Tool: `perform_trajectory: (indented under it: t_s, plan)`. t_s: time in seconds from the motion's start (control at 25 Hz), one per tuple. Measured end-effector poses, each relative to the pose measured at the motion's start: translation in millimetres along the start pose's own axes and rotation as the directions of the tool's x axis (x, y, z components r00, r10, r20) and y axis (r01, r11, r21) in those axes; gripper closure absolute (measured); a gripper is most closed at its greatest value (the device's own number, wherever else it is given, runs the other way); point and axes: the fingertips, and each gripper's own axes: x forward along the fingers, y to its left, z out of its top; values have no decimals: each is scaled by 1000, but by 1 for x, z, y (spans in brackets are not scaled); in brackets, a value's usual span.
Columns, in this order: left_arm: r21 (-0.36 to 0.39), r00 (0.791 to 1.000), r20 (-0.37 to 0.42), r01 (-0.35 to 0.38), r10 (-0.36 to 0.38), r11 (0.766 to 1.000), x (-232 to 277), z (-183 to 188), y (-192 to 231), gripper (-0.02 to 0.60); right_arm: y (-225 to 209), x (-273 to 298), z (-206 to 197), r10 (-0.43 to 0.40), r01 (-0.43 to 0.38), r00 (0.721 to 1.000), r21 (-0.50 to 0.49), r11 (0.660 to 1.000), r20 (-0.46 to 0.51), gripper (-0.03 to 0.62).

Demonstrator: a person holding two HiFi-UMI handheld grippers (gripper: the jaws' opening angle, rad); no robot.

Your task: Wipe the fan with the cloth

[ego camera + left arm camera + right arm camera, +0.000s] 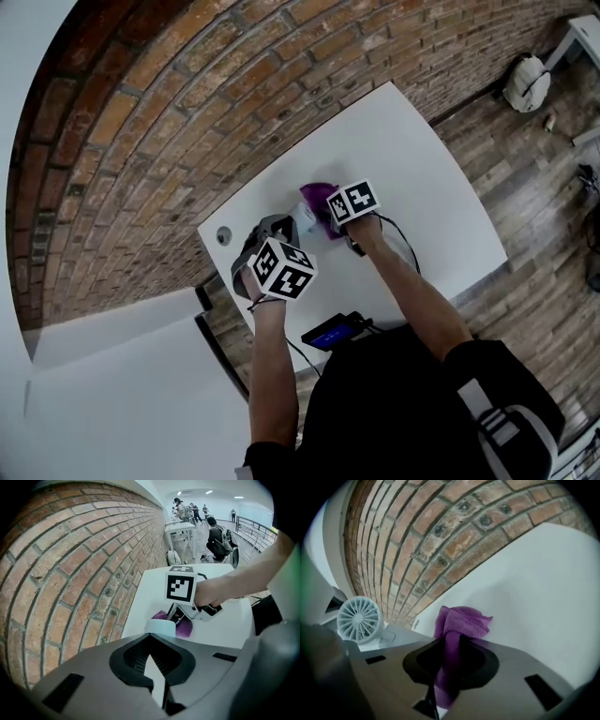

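Note:
A small pale-blue fan (359,619) with a round slatted face stands near the brick wall on the white table (431,187). In the left gripper view only its rim (160,626) shows, just past the jaws. My left gripper (152,660) is shut on the fan's white base and points steeply down. The right gripper (449,641) is shut on a bunched purple cloth (460,620), which hangs just right of the fan and above the table. From the head view the cloth (314,199) sits between the two marker cubes, and the fan (306,226) is mostly hidden.
The brick wall (169,122) runs along the table's far side. A round hole (223,236) sits in the table's left corner. A black device with a blue screen (333,331) and its cable lie at the near edge. A white bag (525,82) is on the wooden floor.

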Motion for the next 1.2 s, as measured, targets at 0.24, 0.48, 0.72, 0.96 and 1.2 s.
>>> perform_trajectory:
  t_s: [0.24,0.48,0.72,0.96,1.2]
  plan:
    - [3,1000,4,5,-5,1000,2,2,-1,591,-7,-12,42,-98,104,994,-156,982,47,521]
    - [-14,1000,5,-5,5,1000,3,2,0,591,13,27,37,43,-47,997,-72,996,-60,522]
    - [-22,1000,20,-4,4,1000,4,3,2,591,-1,0,2,-13,11,999,45,999,39,522]
    - [-51,999,47,-14,16,999,4,2,3,591,10,-28,-74,21,-26,995,-51,998,-93,522]
    - [-143,990,142,1,19,990,0,6,4,581,8,-58,4,4,2,998,-79,997,68,521]
